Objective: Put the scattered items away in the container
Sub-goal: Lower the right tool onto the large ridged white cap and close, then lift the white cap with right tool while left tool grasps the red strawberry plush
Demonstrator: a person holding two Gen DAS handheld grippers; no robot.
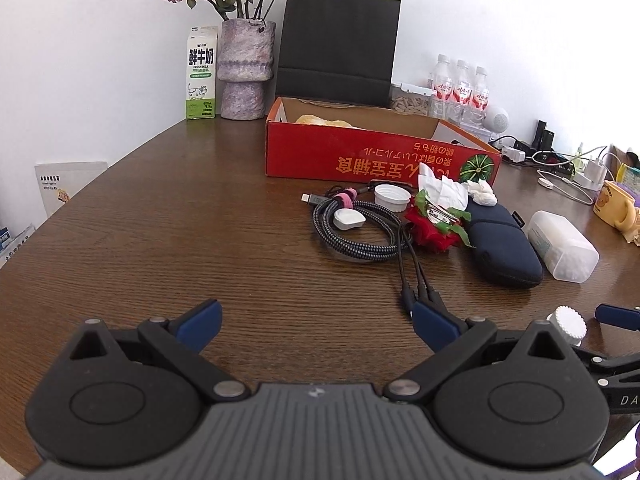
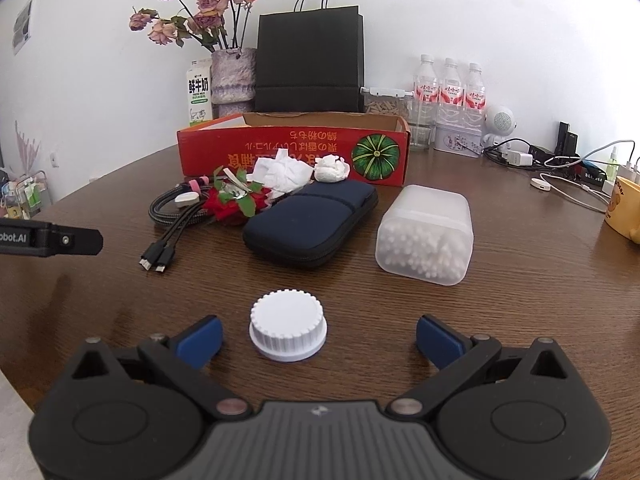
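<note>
White ribbed cap (image 2: 288,330) sits low centre between the spread right gripper (image 2: 318,338), left gripper (image 1: 316,326) spread too over bare wooden counter (image 1: 200,220).

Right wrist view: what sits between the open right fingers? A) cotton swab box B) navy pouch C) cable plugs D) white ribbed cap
D: the white ribbed cap stands on the table between the right gripper's spread fingers, untouched; the swab box and pouch lie farther off.

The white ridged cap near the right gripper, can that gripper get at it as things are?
Probably yes. The white ridged cap sits alone on the table between the open fingers of the right gripper, nothing blocking it.
</note>
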